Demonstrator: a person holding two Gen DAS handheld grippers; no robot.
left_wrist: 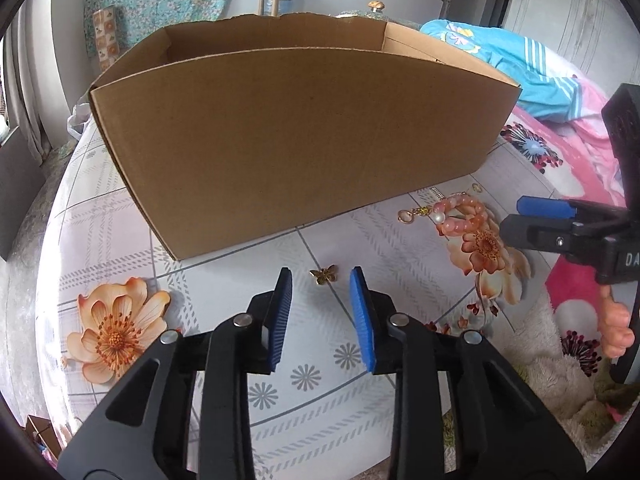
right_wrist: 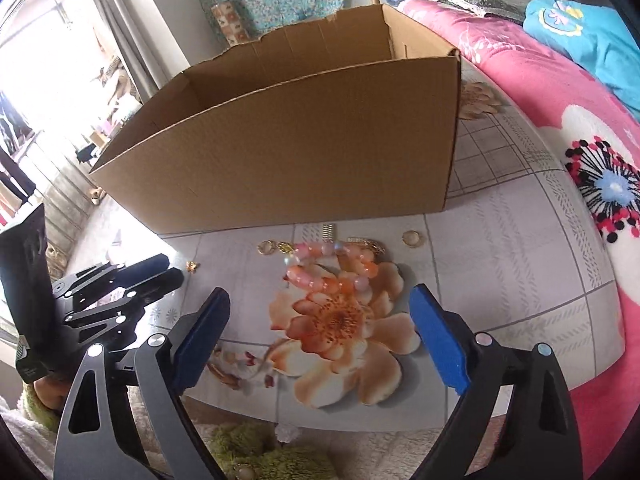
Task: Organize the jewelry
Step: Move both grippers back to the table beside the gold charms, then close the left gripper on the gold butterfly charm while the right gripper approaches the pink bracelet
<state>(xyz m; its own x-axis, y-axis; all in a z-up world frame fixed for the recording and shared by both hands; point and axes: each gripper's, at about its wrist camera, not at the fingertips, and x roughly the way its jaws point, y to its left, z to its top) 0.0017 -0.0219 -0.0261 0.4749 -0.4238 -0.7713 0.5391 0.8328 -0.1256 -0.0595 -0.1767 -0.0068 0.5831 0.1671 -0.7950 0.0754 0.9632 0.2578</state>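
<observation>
**Small charm framed by the left claw; box contents unseen**

The left gripper was held low over the tablecloth with its jaws set at a moderate width and nothing between them. A small gold butterfly charm lay just ahead of the fingertips, centred on the gap. The right gripper was spread wide and empty, and the pink bead bracelet lay just beyond it on a printed flower, with gold rings and a gold chain piece close by, near the foot of the cardboard box.

A slip was judged the main risk: the charm was thin and flat, so it could be pushed along the smooth cloth or flicked away if the pads closed above it. The bracelet could be caught on one bead only and be left dangling, or neighbouring pieces could be dragged with it.

The box stood open-topped. Its floor was hidden by the near wall in both views, so its contents could not be told.
</observation>
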